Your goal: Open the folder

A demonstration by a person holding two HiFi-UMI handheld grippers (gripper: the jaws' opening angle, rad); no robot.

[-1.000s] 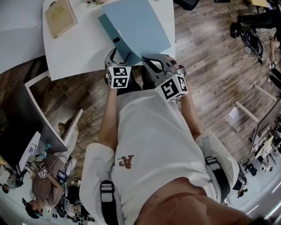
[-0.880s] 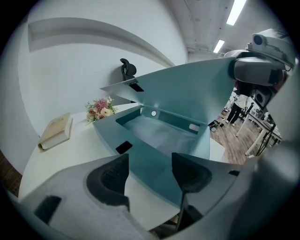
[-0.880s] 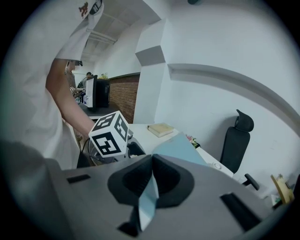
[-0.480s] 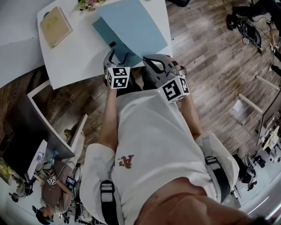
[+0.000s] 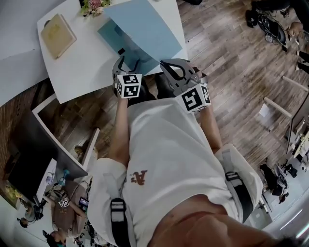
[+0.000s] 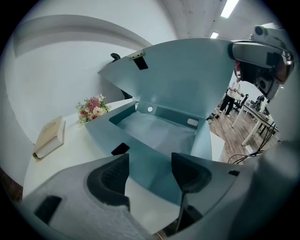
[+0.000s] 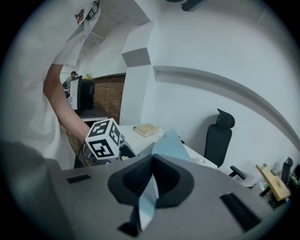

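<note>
A blue folder [image 5: 145, 29] lies on the white table [image 5: 82, 62] with its front cover [image 6: 187, 79] lifted steeply over the back half [image 6: 159, 131]. My right gripper [image 5: 169, 67] is shut on the cover's near edge; the thin blue sheet [image 7: 151, 187] is pinched between its dark pads. My left gripper [image 5: 126, 65] hangs open just before the folder's near left edge. Its jaws [image 6: 150, 171] stand wide apart with only the folder's lower flap behind them. They touch nothing.
A tan book [image 5: 57, 34] and a small bunch of flowers [image 5: 94, 6] sit at the table's far left. A black office chair [image 7: 219, 136] stands beyond the table. Wooden floor runs to the right, and a desk with people is at lower left.
My right gripper has shifted a little up and to the right with the cover's edge in it, so the cover stands slightly higher. The left gripper has hardly moved.
</note>
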